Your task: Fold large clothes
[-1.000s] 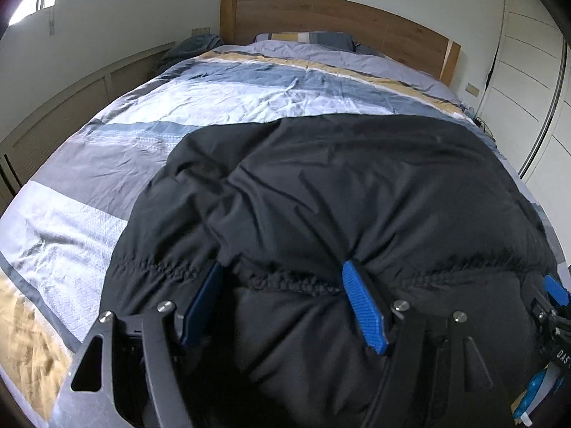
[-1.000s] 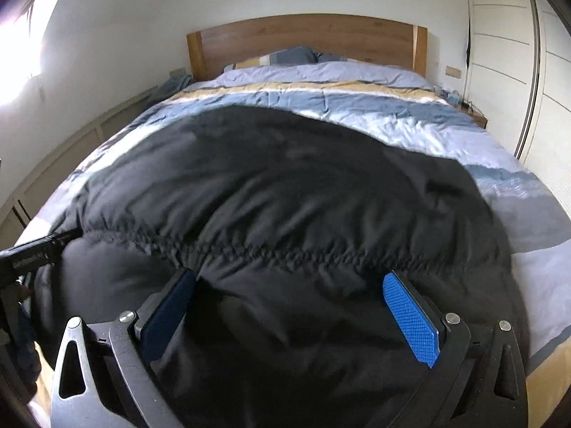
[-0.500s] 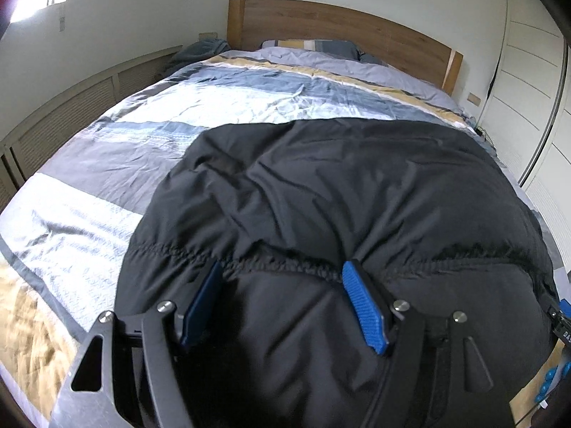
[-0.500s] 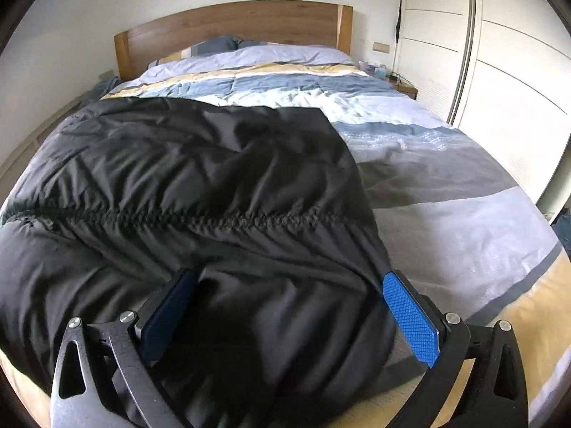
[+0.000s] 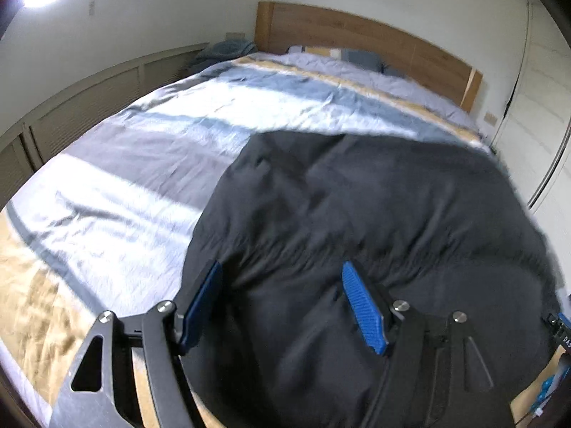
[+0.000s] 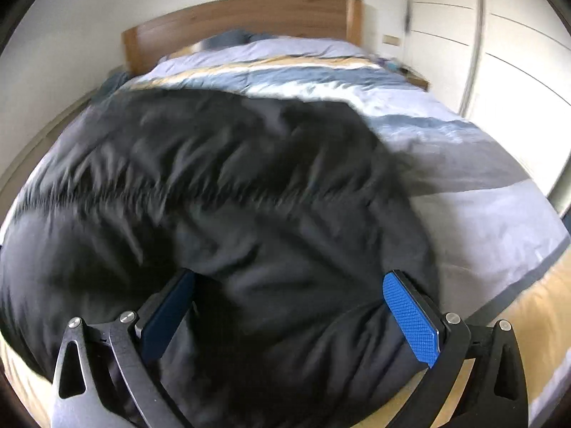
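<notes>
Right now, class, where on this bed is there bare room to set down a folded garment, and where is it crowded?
Free: the striped duvet between the black padded jacket and the wall panelling, and the band between jacket and wooden headboard. In the right wrist view, the strip toward the wardrobe doors is bare too. Crowded: the near edge, where both grippers straddle the jacket.

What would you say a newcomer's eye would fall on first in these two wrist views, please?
First, the big black puffy jacket spread over the near end of the bed, filling the foreground of both views. Next, the bright blue pads of each gripper, set wide with the jacket's near edge bunched between them. Behind lie the striped duvet in grey, white and mustard and the wooden headboard at the far wall.
</notes>
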`<action>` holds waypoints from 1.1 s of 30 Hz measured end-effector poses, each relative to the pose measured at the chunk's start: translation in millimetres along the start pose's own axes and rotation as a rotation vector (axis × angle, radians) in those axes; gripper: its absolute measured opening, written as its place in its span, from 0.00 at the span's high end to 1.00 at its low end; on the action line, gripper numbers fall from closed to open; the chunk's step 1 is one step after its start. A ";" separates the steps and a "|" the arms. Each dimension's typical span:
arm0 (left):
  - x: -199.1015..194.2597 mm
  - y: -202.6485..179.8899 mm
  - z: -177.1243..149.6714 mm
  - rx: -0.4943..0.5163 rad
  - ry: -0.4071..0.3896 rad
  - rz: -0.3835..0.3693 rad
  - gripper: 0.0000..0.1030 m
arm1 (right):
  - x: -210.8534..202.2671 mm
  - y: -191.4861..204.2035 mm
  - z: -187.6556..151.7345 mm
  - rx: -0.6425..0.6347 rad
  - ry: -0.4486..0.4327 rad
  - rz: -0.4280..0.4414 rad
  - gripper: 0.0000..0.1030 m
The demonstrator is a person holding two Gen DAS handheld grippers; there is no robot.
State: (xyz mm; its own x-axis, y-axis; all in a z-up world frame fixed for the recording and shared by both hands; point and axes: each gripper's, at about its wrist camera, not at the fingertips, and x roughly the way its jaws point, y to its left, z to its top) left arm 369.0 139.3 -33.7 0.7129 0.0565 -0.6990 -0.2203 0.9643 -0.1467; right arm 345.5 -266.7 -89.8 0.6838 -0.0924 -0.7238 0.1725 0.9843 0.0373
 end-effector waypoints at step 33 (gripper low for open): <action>92.4 0.7 69.2 0.005 0.191 0.140 0.33 | 87.2 -81.5 58.2 0.136 0.093 -0.048 0.01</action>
State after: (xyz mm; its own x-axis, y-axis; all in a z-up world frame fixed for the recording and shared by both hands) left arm 480.8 163.1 -50.0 0.5368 0.1404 -0.8319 -0.3049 0.9517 -0.0362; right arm 432.3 -363.8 -115.9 0.6051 -0.1181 -0.7874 0.3021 0.9490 0.0898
